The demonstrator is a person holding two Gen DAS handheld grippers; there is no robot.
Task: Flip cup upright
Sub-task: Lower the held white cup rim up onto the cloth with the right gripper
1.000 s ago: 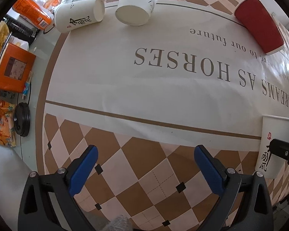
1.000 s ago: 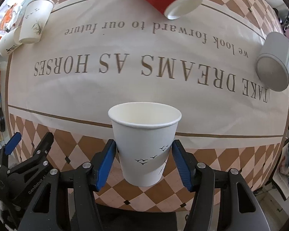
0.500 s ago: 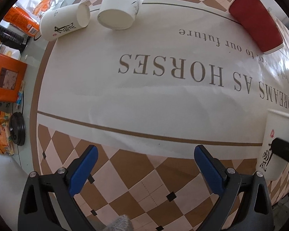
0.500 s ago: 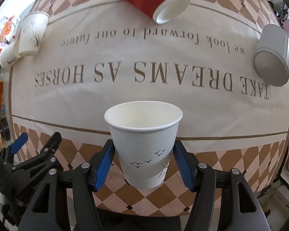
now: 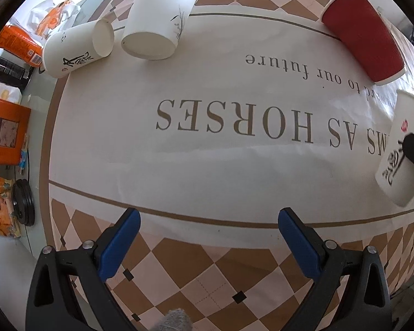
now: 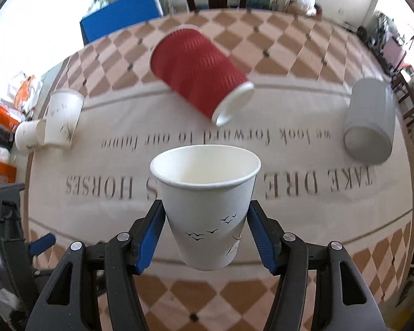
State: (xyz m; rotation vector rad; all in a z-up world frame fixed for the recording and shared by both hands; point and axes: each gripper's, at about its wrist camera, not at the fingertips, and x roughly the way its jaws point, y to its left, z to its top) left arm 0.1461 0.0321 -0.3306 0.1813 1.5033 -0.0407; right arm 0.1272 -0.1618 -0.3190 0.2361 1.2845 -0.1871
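Note:
My right gripper (image 6: 205, 234) is shut on a white paper cup with bird prints (image 6: 207, 204). The cup is upright, mouth up, held above the near part of the table. It also shows at the right edge of the left wrist view (image 5: 400, 154), tilted. My left gripper (image 5: 208, 242) is open and empty over the checkered near edge of the tablecloth (image 5: 207, 262). A red ribbed cup (image 6: 198, 71) lies on its side at the far middle; it also shows in the left wrist view (image 5: 364, 33).
A white bird-print cup (image 5: 160, 19) stands upside down at the far left, next to a white cup (image 5: 77, 47) on its side. A grey cup (image 6: 369, 121) lies at the far right. Orange boxes (image 5: 5, 135) and snack packs sit left of the table.
My right gripper has lifted the bird-print cup and moved it forward over the table. My left gripper has advanced slightly toward the far cups.

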